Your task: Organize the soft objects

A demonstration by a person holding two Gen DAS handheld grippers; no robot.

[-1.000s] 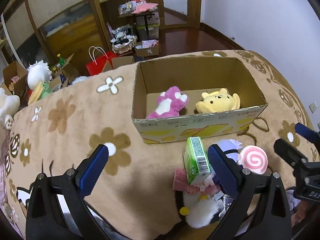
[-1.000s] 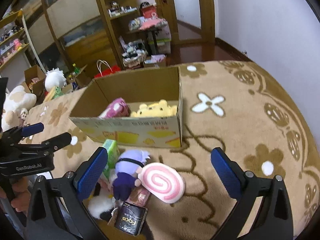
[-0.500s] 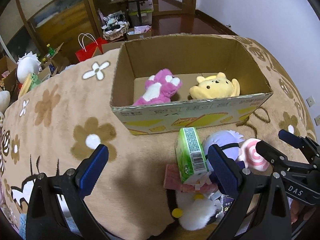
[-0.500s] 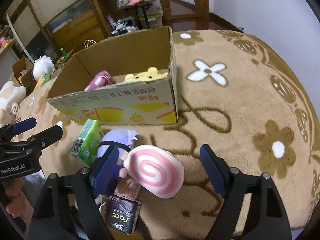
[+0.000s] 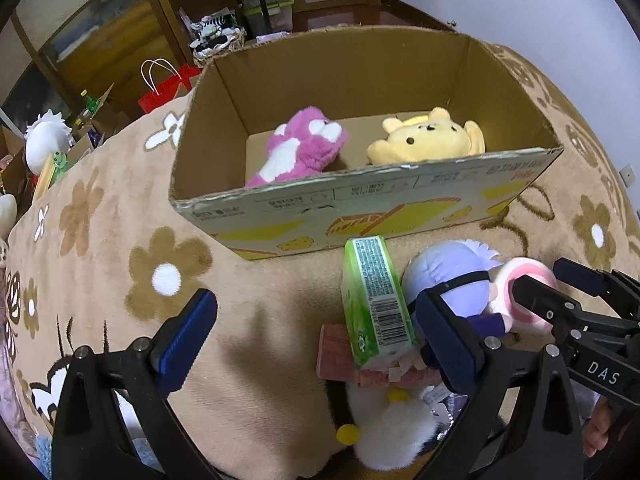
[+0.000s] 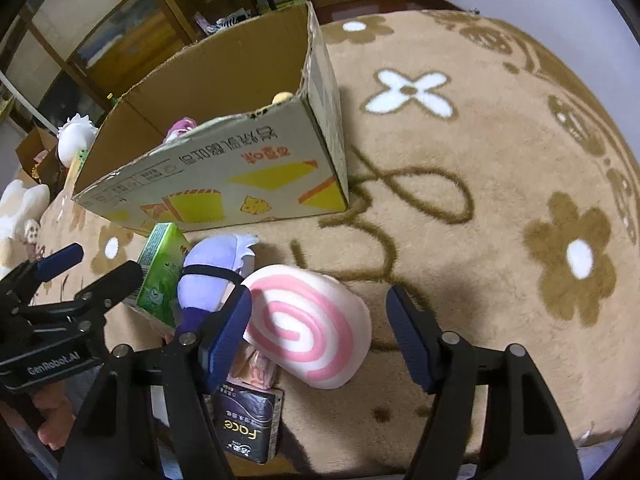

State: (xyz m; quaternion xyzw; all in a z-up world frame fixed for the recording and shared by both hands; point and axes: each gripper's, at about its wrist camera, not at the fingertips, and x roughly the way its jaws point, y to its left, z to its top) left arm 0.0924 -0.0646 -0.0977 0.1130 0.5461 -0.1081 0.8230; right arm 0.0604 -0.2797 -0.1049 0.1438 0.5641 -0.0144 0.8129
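An open cardboard box [image 5: 360,204] [image 6: 224,184] holds a pink plush [image 5: 300,152] and a yellow bear plush [image 5: 424,144]. In front of it lie a pink-swirl roll plush [image 6: 312,328] [image 5: 520,280], a lilac-haired doll plush [image 6: 212,272] [image 5: 452,276], a green carton [image 5: 372,300] [image 6: 160,268] and a white plush [image 5: 388,436]. My right gripper [image 6: 320,328] is open, its fingers either side of the swirl plush. My left gripper [image 5: 316,340] is open and empty over the carpet beside the carton.
A black tissue pack [image 6: 244,428] and a pink pack [image 5: 336,356] lie in the pile. The brown flowered blanket [image 6: 500,160] covers the surface. Shelves, a red bag [image 5: 164,88] and plush toys [image 5: 46,144] stand beyond the far edge.
Both grippers have moved forward and down toward the pile. My right gripper has narrowed and now straddles the swirl plush.
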